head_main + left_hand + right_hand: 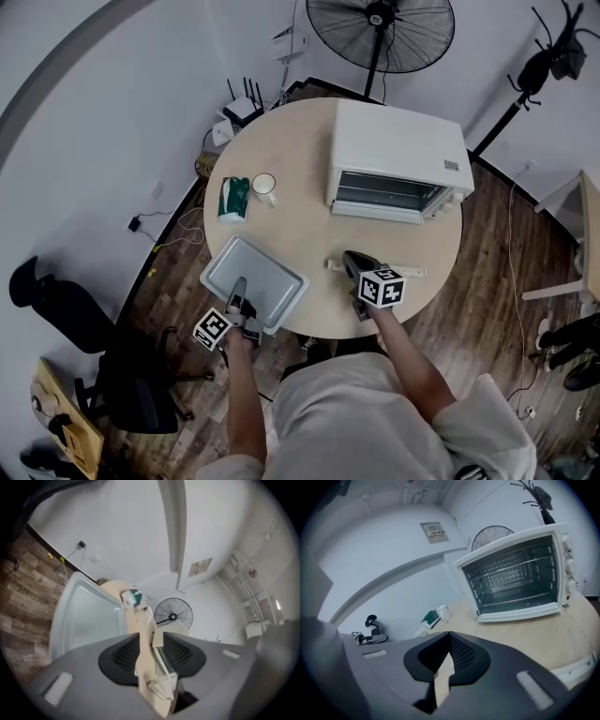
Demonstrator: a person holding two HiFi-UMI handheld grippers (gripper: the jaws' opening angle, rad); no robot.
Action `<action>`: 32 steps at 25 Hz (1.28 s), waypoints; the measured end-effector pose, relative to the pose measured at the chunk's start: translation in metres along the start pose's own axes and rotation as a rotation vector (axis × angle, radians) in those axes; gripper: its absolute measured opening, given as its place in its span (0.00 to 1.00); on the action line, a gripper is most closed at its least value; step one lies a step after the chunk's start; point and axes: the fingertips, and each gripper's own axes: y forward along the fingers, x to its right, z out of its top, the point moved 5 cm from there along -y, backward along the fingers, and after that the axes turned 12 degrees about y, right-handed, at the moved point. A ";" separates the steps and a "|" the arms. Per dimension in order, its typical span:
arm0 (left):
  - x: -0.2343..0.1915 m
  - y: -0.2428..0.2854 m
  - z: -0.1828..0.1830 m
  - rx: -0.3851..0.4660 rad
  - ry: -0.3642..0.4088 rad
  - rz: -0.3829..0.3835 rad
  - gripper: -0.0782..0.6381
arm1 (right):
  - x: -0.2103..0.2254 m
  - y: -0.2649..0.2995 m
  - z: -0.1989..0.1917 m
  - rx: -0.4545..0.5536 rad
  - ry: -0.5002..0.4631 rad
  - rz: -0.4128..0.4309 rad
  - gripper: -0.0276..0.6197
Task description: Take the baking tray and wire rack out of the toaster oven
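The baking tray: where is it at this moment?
In the head view the baking tray lies at the near-left edge of the round table, just ahead of the left gripper, with the green packet and the mug behind it.

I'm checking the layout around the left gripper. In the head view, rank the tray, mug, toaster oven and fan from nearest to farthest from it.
1. Tray, right by the left gripper, at the near-left edge of the table.
2. Mug, farther up the left side.
3. Toaster oven, far right.
4. Fan, beyond the table.
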 end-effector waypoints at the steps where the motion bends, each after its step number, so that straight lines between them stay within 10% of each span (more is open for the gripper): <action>1: 0.016 0.011 -0.003 -0.012 0.017 -0.033 0.37 | 0.007 -0.002 0.009 0.019 0.014 -0.010 0.04; 11: 0.149 0.096 -0.056 -0.095 0.008 -0.319 0.37 | 0.068 -0.011 0.101 0.306 0.423 0.108 0.04; 18: 0.188 0.118 -0.093 -0.165 0.083 -0.317 0.19 | 0.127 -0.007 0.136 0.468 0.665 0.116 0.05; 32: 0.197 0.099 -0.121 -0.230 0.148 -0.306 0.19 | 0.167 0.036 0.183 0.612 0.927 0.209 0.14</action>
